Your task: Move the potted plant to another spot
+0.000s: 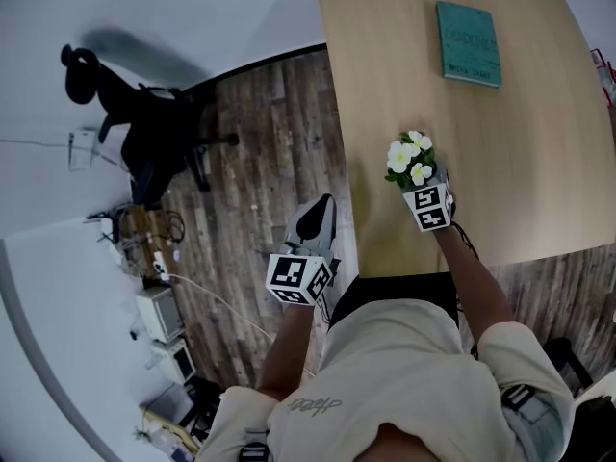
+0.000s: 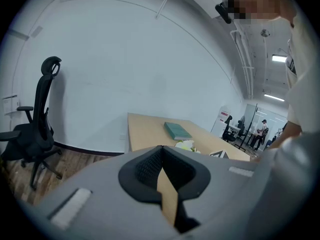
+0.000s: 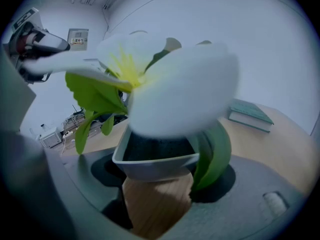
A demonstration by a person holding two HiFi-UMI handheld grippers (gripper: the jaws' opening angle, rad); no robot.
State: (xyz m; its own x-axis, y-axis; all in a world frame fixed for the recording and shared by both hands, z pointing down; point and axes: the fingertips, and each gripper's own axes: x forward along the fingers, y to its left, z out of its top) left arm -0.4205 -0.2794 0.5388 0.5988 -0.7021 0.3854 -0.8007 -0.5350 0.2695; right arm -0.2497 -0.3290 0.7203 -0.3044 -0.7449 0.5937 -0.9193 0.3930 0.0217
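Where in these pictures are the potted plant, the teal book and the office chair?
potted plant (image 1: 410,159): head view, on its white flowers.
teal book (image 1: 469,43): head view, middle of its cover.
office chair (image 2: 43,111): left gripper view, on its backrest.

plant nr table's front edge, book behind it, chair off left

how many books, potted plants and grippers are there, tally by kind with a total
book: 1
potted plant: 1
grippers: 2 (left gripper, right gripper)
total: 4
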